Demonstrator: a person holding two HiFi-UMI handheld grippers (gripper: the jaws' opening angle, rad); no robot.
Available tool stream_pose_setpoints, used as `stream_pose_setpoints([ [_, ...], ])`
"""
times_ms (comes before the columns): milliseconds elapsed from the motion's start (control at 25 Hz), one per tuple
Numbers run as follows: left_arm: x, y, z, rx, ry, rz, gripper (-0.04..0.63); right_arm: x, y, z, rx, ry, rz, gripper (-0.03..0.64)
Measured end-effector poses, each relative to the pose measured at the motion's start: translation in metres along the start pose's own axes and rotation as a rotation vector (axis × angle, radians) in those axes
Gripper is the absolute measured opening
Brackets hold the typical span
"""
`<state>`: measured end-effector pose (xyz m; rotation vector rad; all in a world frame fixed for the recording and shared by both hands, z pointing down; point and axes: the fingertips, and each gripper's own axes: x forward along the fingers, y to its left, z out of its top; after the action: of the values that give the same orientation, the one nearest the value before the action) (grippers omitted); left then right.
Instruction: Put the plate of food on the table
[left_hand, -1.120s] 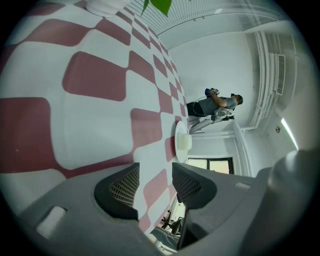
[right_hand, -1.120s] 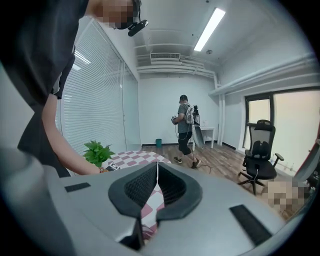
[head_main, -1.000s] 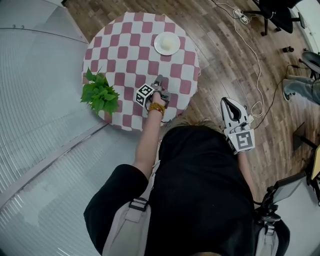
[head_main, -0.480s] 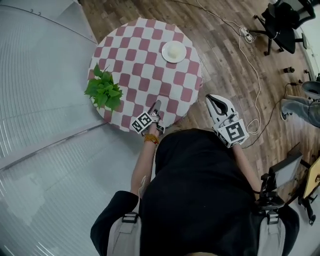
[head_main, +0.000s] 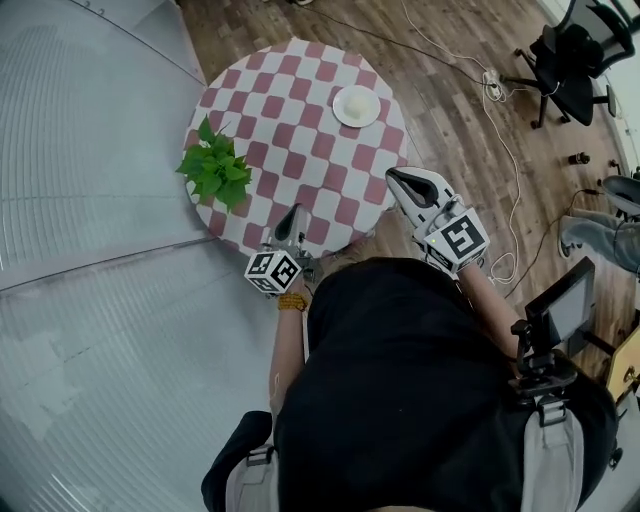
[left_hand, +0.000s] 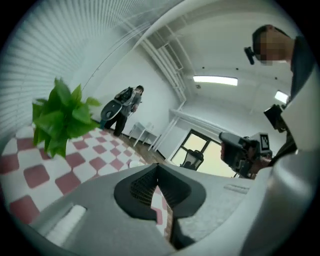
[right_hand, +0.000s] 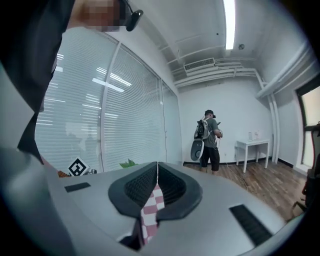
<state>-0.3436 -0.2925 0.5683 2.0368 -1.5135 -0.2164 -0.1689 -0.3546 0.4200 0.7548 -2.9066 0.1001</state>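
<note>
Beside pale slatted blinds at the left, a round table in a red-and-white checked cloth is standing on a plank floor, with a leafy plant sitting at its left edge. At the near edge the left gripper is hovering, its jaws having just been closing and now meeting on nothing. The white plate of food is lying flat by the far right edge, round and showing no long axis or heading, and off the right edge the right gripper is holding its jaws clenched and empty.
</note>
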Motion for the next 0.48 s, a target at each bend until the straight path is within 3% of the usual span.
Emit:
stream_pose_setpoints([
  [160, -0.011, -0.041, 0.067, 0.221, -0.134, -0.061, 0.006, 0.01, 0.006, 0.051, -0.078, -0.083, 0.039, 0.012],
  [320, -0.029, -0.079, 0.124, 0.434, -0.234, -0.069, 0.006, 0.027, 0.027, 0.096, -0.151, -0.193, 0.126, 0.012],
  [480, -0.035, -0.118, 0.151, 0.547, -0.307, -0.123, 0.006, 0.033, 0.047, 0.118, -0.217, -0.243, 0.162, 0.011],
])
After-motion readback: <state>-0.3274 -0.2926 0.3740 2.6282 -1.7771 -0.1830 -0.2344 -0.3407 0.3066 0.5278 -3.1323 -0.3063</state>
